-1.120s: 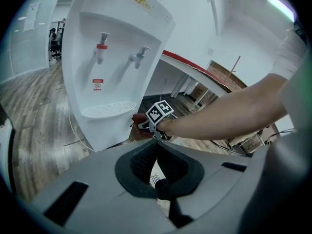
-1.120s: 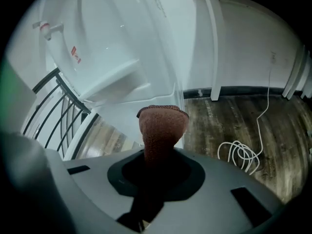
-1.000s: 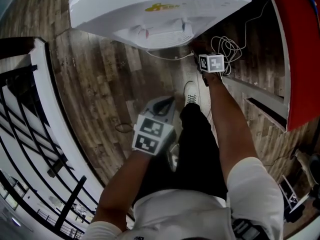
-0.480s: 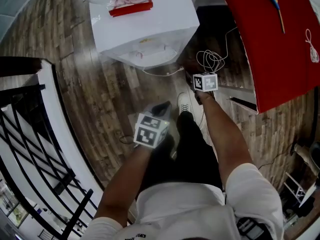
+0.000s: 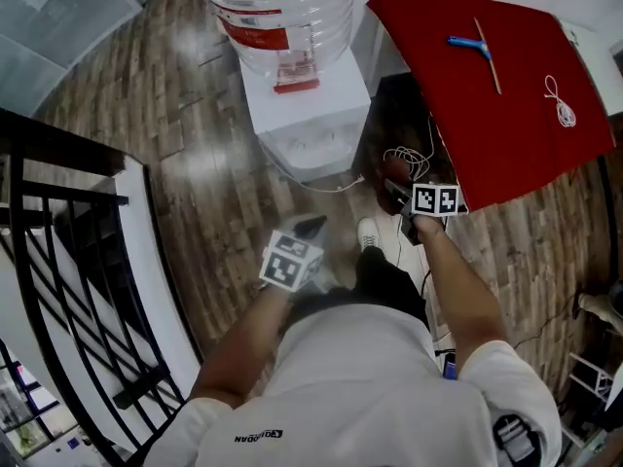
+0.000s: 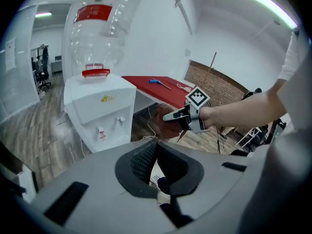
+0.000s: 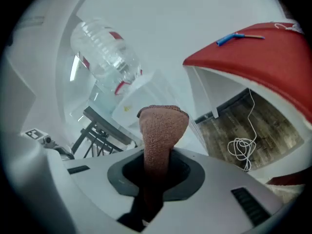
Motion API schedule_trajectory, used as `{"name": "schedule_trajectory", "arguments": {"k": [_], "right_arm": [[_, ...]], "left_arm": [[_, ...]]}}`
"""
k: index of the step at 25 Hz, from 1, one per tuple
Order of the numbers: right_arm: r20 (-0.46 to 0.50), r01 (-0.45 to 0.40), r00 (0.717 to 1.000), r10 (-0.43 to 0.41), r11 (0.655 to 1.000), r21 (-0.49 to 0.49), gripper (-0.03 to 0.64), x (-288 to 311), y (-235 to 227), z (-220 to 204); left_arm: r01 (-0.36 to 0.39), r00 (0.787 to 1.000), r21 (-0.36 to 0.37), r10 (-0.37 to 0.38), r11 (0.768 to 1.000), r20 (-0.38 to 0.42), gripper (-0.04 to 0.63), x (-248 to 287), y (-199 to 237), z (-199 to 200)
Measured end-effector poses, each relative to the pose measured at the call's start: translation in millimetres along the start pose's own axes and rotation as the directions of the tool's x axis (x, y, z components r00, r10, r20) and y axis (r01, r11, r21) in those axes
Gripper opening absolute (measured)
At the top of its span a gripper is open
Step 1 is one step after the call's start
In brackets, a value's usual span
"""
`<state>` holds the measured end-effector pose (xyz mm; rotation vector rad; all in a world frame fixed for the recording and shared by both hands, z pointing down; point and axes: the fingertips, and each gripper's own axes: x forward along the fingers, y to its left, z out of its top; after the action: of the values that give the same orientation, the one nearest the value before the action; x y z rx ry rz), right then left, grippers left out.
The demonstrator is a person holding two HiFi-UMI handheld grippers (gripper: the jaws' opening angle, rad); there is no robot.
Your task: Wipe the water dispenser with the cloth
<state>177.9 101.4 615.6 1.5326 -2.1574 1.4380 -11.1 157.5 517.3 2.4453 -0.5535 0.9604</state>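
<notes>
The white water dispenser (image 5: 310,117) stands on the wooden floor with a clear bottle (image 5: 282,8) upside down on top. My right gripper (image 5: 392,189) is low beside the dispenser's right side, apart from it, shut on a brownish-pink cloth (image 7: 162,126) that sticks up out of the jaws. From the left gripper view the dispenser's front with two taps (image 6: 100,108) and the right gripper (image 6: 168,117) with the cloth (image 6: 163,126) show. My left gripper (image 5: 311,228) hangs in front of the dispenser, well short of it. Its jaws meet at the tips with nothing between them.
A red-topped table (image 5: 492,86) stands right of the dispenser, with a blue-handled tool (image 5: 470,45) on it. A coiled white cable (image 5: 407,161) lies on the floor under its edge. A black railing (image 5: 68,261) runs along the left. The person's shoe (image 5: 370,233) is below.
The head view has pulled up and back, so the dispenser looks smaller and its bottle now shows. Both grippers stay low in front, the right one still near the cable.
</notes>
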Motion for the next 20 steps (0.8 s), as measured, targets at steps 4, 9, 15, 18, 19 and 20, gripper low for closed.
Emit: {"name": "schedule_trajectory", "arguments": {"k": [4,9,15,18,19,20], "right_arm": [[0.121,-0.057,0.991,0.058,0.998,-0.014,0.055,-26,44,49],[0.175,-0.121,0.978,0.115,0.992,0.025,0.055,-35,67,95],[0.139,-0.199,0.971,0.193,0.980,0.028,0.055,-27,55,154],[0.114,-0.224,0.969,0.218,0.974,0.043,0.055,-8,37,186],[0.097,-0.233,0.969,0.228,0.972,0.042,0.055,1,32,194],[0.078,-0.245,0.967,0.242,0.969,0.040,0.055,8,30,200]], "left_arm": [[-0.014,0.997,0.014,0.013,1.000,0.079,-0.011,-24,-5,29],[0.007,0.990,0.087,-0.019,0.996,0.137,-0.011,-25,-20,92],[-0.034,0.990,0.139,0.014,0.990,0.144,-0.011,-10,-8,160],[-0.070,0.990,0.140,0.052,0.988,0.132,-0.011,8,6,190],[-0.081,0.991,0.136,0.065,0.987,0.121,-0.011,16,9,197],[-0.093,0.991,0.131,0.079,0.987,0.106,-0.011,25,12,201]]}}
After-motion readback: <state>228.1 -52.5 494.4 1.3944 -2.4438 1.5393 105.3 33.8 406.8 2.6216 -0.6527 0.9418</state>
